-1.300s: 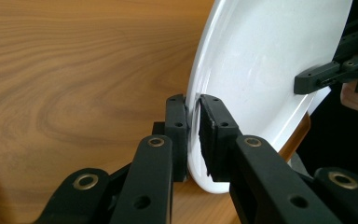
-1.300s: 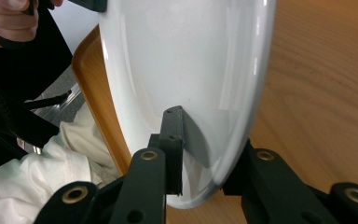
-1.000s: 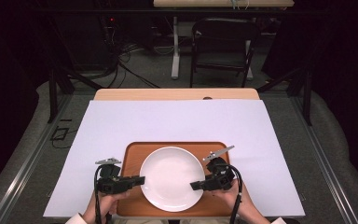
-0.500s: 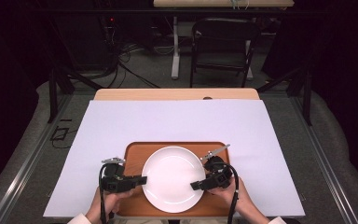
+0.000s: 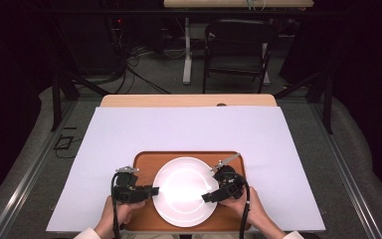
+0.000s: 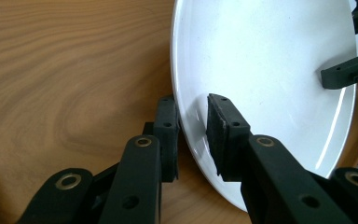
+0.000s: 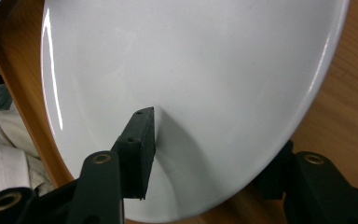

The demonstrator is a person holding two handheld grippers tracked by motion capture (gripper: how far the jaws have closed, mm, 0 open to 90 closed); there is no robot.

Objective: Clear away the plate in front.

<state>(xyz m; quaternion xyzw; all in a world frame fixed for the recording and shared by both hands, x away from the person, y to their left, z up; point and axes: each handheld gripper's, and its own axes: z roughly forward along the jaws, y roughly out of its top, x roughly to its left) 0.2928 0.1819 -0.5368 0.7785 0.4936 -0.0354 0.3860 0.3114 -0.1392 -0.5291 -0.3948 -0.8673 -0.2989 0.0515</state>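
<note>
The left gripper [image 5: 151, 189] is seen at the plate's nine o'clock edge, its jaws straddling the rim of the white plate [image 5: 185, 190]. In the left gripper view the left gripper [image 6: 193, 133] has one pad under the rim and the other above the inner surface, with a small gap visible on the inner side; the jaws have just been opening, and the plate is no longer clenched.

The right gripper [image 5: 208, 196] is set at the plate's three o'clock edge. In the right gripper view the right gripper [image 7: 209, 154] has one pad standing clear above the plate's inner surface, while the other jaw is largely hidden beneath the rim; these jaws too have just been opening and the grip is released, with the rim between them.

The plate [image 7: 191, 70] is round, so no long axis or pointing direction can be made out; it lies flat, face up, at the centre of the wooden tray [image 5: 144, 162]. The tray's long axis runs from nine to three o'clock. It rests at the six o'clock edge of a white sheet [image 5: 179, 129] covering the table [image 5: 189, 100]. The person's hands are cut off at the lower border of the high view.
</note>
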